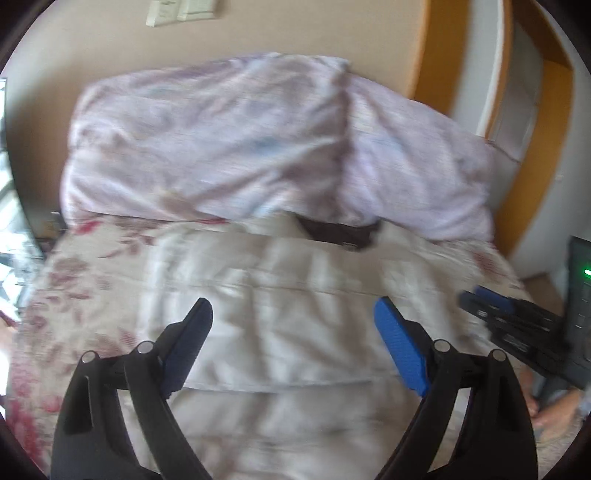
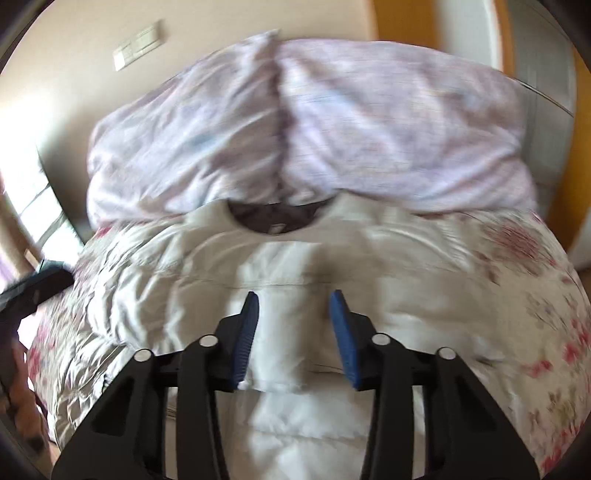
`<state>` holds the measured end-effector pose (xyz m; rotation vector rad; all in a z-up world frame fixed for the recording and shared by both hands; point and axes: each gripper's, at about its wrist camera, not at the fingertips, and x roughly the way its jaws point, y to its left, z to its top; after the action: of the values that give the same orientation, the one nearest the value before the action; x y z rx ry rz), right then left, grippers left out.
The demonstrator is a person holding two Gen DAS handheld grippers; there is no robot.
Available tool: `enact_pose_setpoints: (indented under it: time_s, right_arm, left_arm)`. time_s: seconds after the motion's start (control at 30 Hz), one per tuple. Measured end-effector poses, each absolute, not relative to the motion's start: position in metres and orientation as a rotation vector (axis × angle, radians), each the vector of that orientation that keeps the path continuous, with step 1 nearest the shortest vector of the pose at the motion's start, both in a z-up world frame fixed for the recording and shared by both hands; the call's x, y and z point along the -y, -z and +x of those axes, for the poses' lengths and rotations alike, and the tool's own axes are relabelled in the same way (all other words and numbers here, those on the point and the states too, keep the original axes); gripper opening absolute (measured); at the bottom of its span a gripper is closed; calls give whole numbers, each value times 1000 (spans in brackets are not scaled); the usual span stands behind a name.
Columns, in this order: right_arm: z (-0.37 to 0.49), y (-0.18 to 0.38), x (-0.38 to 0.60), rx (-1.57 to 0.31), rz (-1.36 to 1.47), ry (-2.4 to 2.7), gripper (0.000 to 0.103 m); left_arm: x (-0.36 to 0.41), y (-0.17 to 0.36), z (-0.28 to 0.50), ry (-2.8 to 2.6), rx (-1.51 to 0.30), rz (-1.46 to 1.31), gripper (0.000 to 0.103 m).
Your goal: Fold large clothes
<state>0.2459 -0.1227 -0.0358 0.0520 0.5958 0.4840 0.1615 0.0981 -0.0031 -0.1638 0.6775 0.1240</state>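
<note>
A large cream quilted jacket lies spread on the bed, its dark-lined collar towards the pillows. It also shows in the right wrist view, collar at the far end. My left gripper hovers above the jacket's middle, jaws wide open and empty. My right gripper hovers above the jacket's folded middle panel, jaws open with nothing between them. The right gripper also shows at the right edge of the left wrist view.
A flowered bedspread covers the bed. A bunched lilac duvet lies across the head end against a beige wall. An orange door frame stands at the right. A dark device with a green light stands at the far right.
</note>
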Motion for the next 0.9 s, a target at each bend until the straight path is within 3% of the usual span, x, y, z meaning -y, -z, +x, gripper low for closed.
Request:
enact_pose_setpoints:
  time_s: [0.13, 0.5, 0.63, 0.9]
  right_arm:
    - [253, 43, 89, -594, -25, -512, 31]
    - [300, 97, 62, -620, -196, -417, 30]
    - [308, 106, 53, -608, -232, -395, 30]
    - [324, 112, 67, -640, -124, -468, 30]
  left_arm:
    - [-131, 21, 169, -238, -709, -144, 89]
    - [-158, 102, 211, -310, -846, -102, 90]
    - [-165, 110, 215, -313, -851, -133, 101]
    - [-175, 124, 225, -277, -896, -210, 101]
